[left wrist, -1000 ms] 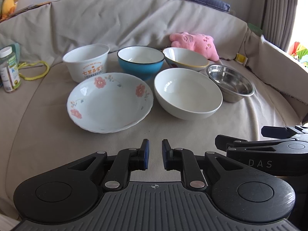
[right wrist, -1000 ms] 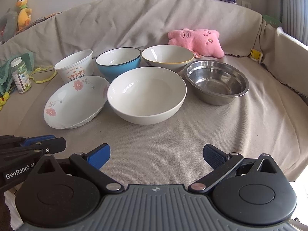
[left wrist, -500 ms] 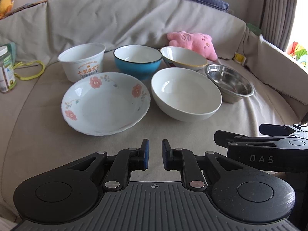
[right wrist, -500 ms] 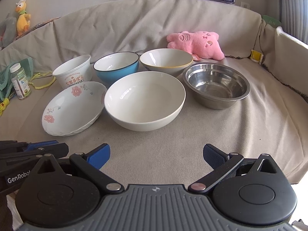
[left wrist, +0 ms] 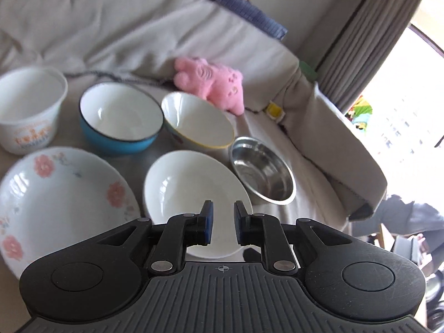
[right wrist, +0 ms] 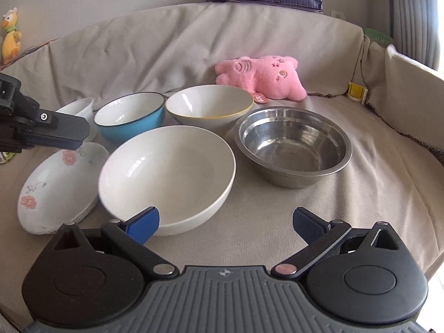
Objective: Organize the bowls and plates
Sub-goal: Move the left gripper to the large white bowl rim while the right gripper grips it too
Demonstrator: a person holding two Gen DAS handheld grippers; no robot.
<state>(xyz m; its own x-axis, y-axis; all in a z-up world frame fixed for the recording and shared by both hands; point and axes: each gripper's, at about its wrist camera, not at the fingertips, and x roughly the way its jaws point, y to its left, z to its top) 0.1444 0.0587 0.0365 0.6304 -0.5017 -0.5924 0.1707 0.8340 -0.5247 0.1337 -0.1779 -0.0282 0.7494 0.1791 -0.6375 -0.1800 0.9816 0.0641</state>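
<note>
On a beige-covered sofa seat stand a flowered plate (left wrist: pixel 61 197) (right wrist: pixel 58 188), a large white bowl (left wrist: pixel 191 191) (right wrist: pixel 169 174), a steel bowl (left wrist: pixel 263 174) (right wrist: pixel 294 147), a white paper tub (left wrist: pixel 30 111) (right wrist: pixel 77 111), a blue bowl (left wrist: pixel 119 116) (right wrist: pixel 130 119) and a yellow-rimmed white bowl (left wrist: pixel 197 122) (right wrist: pixel 208 105). My left gripper (left wrist: pixel 222 222) hovers above the large white bowl's near part, its jaws a narrow gap apart and empty; its side shows in the right wrist view (right wrist: pixel 41 133). My right gripper (right wrist: pixel 226 223) is wide open and empty at that bowl's near rim.
A pink plush toy (right wrist: pixel 260 76) lies behind the bowls against the sofa back (right wrist: pixel 166 44). A cushion (right wrist: pixel 410 83) rises on the right. A curtain (left wrist: pixel 360 33) and bright window lie further right. A yellow duck toy (right wrist: pixel 9 38) sits far left.
My left gripper has risen, tilted down and moved forward and right over the large white bowl. My right gripper has moved forward toward that bowl. Neither jaw opening has changed.
</note>
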